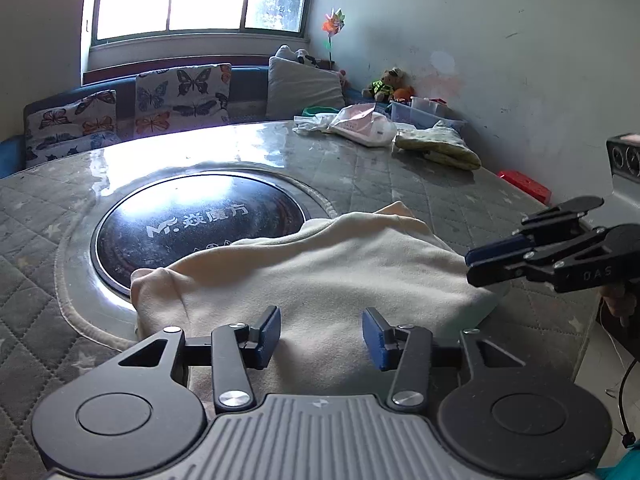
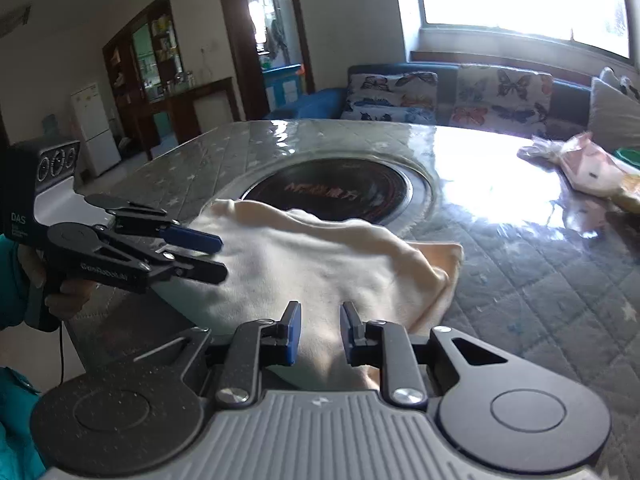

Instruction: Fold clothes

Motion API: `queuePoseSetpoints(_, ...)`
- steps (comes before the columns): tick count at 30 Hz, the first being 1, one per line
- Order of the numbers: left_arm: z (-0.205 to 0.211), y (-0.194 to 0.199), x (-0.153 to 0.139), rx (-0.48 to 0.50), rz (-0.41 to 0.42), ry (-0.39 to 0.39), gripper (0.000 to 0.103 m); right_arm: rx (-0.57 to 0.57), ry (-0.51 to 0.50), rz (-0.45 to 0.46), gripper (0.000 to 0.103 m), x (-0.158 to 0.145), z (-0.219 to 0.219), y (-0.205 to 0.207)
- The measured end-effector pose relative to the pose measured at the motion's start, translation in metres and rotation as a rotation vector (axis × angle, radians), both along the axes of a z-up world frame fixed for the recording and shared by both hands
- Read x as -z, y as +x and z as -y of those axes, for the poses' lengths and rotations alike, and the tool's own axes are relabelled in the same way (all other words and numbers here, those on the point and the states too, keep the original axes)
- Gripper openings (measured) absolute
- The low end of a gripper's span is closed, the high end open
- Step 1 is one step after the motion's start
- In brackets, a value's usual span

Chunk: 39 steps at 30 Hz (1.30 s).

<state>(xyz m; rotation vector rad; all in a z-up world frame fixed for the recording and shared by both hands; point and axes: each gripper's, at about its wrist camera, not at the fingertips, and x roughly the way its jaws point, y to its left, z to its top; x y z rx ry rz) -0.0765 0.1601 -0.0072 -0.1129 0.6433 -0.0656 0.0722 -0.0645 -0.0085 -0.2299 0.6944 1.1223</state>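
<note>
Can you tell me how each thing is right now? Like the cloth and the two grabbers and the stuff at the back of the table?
cream garment: lying loosely folded, partly over the round black plate.
left gripper: open, over the garment's near edge, holding nothing.
right gripper: open, above the garment, holding nothing.
green cloth: folded, lying flat.
pink and white clothes: crumpled, unfolded.

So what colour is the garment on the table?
Plain cream, with no print; the left wrist view shows it best.

Left gripper [image 1: 321,333] level, its jaws spread wide; right gripper [image 2: 320,334] level, jaws parted narrower.
</note>
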Motion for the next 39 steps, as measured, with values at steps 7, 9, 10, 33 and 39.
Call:
queuePoseSetpoints(7,0.000,-0.011,-0.003,-0.016,-0.004,0.000,0.049,0.050,0.020,-0.040,0.019,0.008,0.010,0.003)
queuePoseSetpoints(9,0.000,-0.015,-0.005,-0.020,0.002,-0.005,0.049,0.053,0.034,-0.033,0.019,0.005,0.009,0.005)
queuePoseSetpoints(10,-0.001,-0.017,-0.004,-0.025,0.000,-0.008,0.049,0.053,0.038,-0.033,0.020,0.005,0.007,0.006)
queuePoseSetpoints(33,-0.027,-0.054,-0.005,-0.177,-0.010,-0.077,0.058,0.037,0.016,0.080,0.049,0.006,-0.024,-0.022)
queuePoseSetpoints(39,-0.020,-0.055,-0.009,-0.219,-0.004,-0.057,0.077,0.047,-0.016,0.083,0.060,0.016,-0.029,-0.031)
